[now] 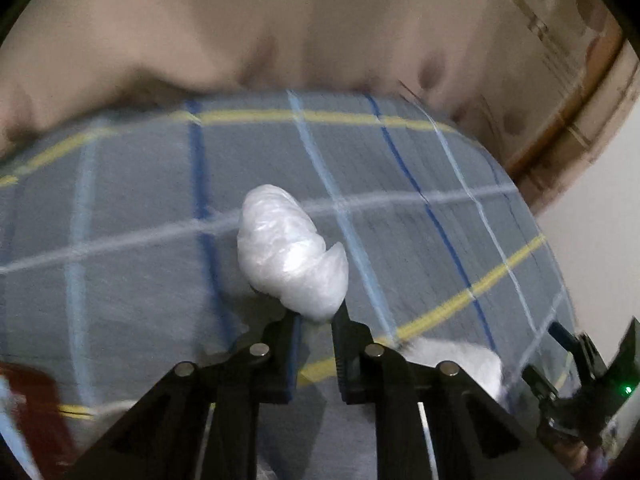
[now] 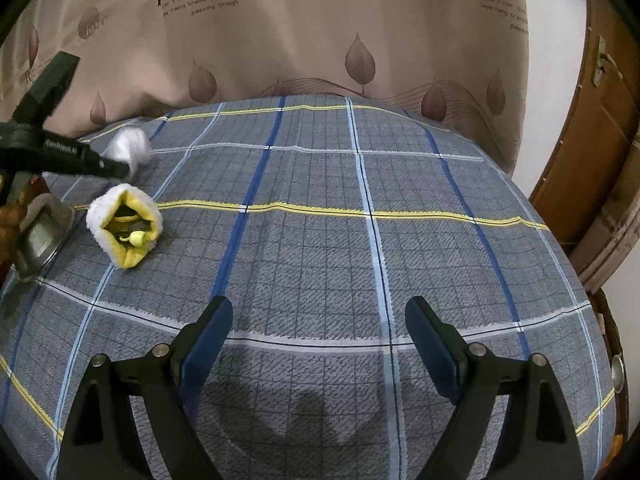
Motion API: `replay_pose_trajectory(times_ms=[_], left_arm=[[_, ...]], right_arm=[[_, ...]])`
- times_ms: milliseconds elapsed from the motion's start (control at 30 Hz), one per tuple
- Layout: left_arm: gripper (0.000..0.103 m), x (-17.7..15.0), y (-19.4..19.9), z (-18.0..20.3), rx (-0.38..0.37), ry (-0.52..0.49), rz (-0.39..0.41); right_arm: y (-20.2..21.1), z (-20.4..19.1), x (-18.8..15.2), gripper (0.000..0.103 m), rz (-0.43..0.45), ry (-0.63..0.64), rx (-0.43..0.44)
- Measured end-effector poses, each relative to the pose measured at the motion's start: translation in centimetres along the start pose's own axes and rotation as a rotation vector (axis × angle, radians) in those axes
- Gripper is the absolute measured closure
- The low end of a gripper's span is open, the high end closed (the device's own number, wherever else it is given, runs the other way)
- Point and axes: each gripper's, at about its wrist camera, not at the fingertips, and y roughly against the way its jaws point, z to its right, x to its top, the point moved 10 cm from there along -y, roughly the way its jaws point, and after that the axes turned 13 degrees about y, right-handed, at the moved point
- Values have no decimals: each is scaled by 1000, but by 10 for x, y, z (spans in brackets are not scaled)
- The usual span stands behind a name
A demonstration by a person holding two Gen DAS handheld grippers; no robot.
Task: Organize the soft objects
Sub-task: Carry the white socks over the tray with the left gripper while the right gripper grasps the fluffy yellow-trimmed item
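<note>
My left gripper (image 1: 318,316) is shut on a white crumpled soft bundle (image 1: 290,252) and holds it above the grey plaid bedsheet (image 1: 132,200). The same bundle (image 2: 130,144) and the left gripper (image 2: 128,169) show at the far left in the right wrist view. A white fluffy pouch with yellow lining (image 2: 125,226) lies open on the sheet at the left. A white fluffy edge (image 1: 460,356) shows low in the left wrist view. My right gripper (image 2: 319,320) is open and empty over the near middle of the sheet (image 2: 320,208); it also shows in the left wrist view (image 1: 552,356).
A metal container (image 2: 38,236) with a brown object beside it stands at the left edge of the bed. A beige leaf-print curtain (image 2: 320,28) hangs behind the bed. A wooden door (image 2: 592,132) is at the right.
</note>
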Motion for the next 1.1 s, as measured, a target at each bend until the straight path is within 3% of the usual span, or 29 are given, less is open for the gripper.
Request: replay_pose_trajectory(times_ms=[200, 367, 533, 1100], left_arm=[[89, 17, 31, -58, 127, 31, 61], [89, 10, 64, -99, 212, 64, 110], [89, -10, 107, -125, 225, 120, 188], [89, -129, 194, -159, 251, 220, 278]], right_arm=[[-2, 0, 0, 17, -9, 1, 1], [-3, 0, -1, 17, -17, 3, 0], [-5, 0, -1, 15, -28, 7, -6], [-11, -7, -3, 9, -68, 59, -41]])
